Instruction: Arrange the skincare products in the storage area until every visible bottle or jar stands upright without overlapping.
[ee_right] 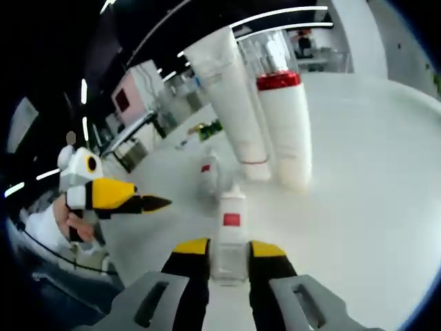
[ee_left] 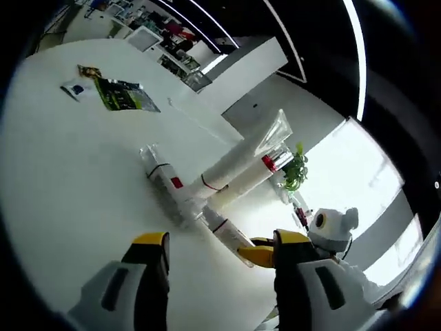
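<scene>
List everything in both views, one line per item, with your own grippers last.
table: 1, white, under everything
white tube: 1, tall, mid-table, beside the red-banded bottle
red-banded bottle: 1, white with a clear cap, right of the tube in the right gripper view
near small bottle: 1, pale with a red label, between the right gripper's jaws
far small bottle: 1, pale with a red label, just beyond the near one
green packet: 1, flat on the table's far side
plant: 1, green, past the table's edge
left gripper: 1, yellow-tipped, jaws wide apart
right gripper: 1, yellow-tipped, jaws against the near small bottle
</scene>
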Available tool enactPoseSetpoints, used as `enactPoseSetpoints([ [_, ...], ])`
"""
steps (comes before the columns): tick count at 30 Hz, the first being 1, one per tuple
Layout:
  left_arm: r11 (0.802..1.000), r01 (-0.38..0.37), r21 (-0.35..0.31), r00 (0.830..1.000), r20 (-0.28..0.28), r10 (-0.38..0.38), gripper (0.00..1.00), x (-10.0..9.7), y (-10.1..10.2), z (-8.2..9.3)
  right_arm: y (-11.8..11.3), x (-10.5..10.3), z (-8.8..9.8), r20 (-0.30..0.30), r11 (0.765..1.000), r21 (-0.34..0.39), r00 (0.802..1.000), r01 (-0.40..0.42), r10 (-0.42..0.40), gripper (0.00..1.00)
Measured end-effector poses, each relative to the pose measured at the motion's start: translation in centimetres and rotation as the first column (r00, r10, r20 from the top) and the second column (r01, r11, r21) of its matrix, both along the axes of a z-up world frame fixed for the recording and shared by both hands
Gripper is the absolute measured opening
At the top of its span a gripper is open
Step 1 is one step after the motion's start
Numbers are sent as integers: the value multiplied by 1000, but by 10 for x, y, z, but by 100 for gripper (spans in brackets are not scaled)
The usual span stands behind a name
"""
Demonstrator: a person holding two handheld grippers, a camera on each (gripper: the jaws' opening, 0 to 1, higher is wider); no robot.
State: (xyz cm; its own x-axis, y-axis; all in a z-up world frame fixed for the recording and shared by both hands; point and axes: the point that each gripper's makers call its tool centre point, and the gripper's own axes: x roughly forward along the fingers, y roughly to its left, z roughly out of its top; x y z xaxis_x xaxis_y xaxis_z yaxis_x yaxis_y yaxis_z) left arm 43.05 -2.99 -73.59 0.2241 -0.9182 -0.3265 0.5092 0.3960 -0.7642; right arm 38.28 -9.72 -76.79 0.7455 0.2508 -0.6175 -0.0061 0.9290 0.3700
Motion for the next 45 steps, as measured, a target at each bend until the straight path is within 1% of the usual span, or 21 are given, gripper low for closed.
enactPoseSetpoints([
  [2, 1000, 3, 1, 999, -35, -2, 54, -3, -4, -6, 0, -3, 1, 0, 1000, 18, 1000, 1, -1, 12],
  [6, 999, -20, -40, 997, -75, 17, 52, -8, -16, -2, 0, -9, 2, 2, 1000, 29, 1000, -8, 8, 12],
  [9, 1000, -8, -19, 996, -85, 6, 50, -15, -25, -8, 0, -13, 4, 8, 999, 35, 1000, -17, 17, 12],
  [11, 1000, -7, -25, 993, -117, 4, 48, -21, -31, -11, 0, -14, 6, 17, 999, 40, 1000, -21, 20, 12],
  [15, 1000, -13, -28, 991, -134, 10, 46, -27, -42, -16, -1, -17, 9, 31, 998, 45, 999, -43, 42, 12],
  [18, 999, -29, -28, 988, -154, 24, 44, -27, -46, -19, -2, -18, 9, 38, 997, 50, 998, -55, 53, 12],
  [20, 999, -41, -30, 986, -161, 35, 42, -25, -49, -20, -2, -19, 11, 45, 996, 64, 997, -65, 62, 12],
  [24, 999, -38, -34, 984, -174, 32, 39, -27, -57, -22, 1, -20, 16, 65, 991, 104, 995, -83, 77, 12],
  [27, 998, -44, -35, 985, -166, 38, 38, -27, -60, -24, 3, -20, 18, 77, 989, 115, 993, -96, 88, 12],
  [31, 996, -85, -34, 983, -166, 78, 35, -23, -61, -25, 4, -23, 20, 85, 985, 122, 990, -120, 110, 12],
  [35, 995, -90, -30, 984, -160, 84, 30, -24, -65, -25, 2, -26, 23, 96, 984, 106, 986, -144, 134, 12],
  [40, 995, -84, -50, 984, -159, 75, 28, -21, -71, -22, -2, -28, 22, 100, 986, 84, 985, -146, 137, 12],
  [42, 996, -75, -52, 987, -145, 67, 26, -19, -72, -19, 0, -27, 19, 91, 986, 64, 985, -155, 149, 12],
  [45, 997, -48, -54, 994, -104, 43, 24, -14, -75, -14, 1, -25, 16, 89, 986, 26, 983, -165, 162, 12],
])
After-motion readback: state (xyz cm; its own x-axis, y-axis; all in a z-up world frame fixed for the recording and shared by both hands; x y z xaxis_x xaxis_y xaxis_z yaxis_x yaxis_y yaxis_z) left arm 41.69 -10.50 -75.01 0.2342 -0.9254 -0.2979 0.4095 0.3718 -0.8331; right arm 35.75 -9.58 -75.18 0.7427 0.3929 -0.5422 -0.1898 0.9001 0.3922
